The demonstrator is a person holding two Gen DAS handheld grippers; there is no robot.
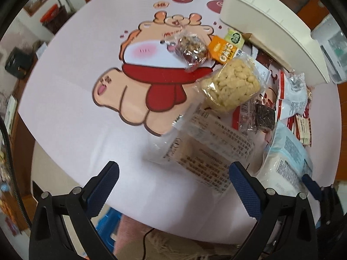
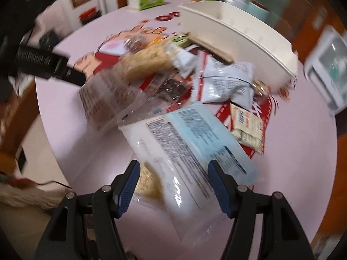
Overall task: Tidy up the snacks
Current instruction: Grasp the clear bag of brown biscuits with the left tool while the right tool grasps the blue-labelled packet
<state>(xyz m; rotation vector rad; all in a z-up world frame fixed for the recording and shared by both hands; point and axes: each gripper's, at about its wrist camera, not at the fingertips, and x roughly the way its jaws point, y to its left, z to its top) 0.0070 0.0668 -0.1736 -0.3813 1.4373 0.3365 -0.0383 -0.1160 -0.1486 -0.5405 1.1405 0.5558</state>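
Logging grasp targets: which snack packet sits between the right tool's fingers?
The white-and-blue packet, lying flat between the open right tool. The clear packet and the rest lie farther off.

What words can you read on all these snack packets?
"OATS": on the orange snack packet.
Clear wrapper with black print: Chinese text, too small to read.
Pale blue and white packet: label blurred, unreadable.
Red circles on the pink tablecloth: characters too small.
Green packet: logo unreadable.
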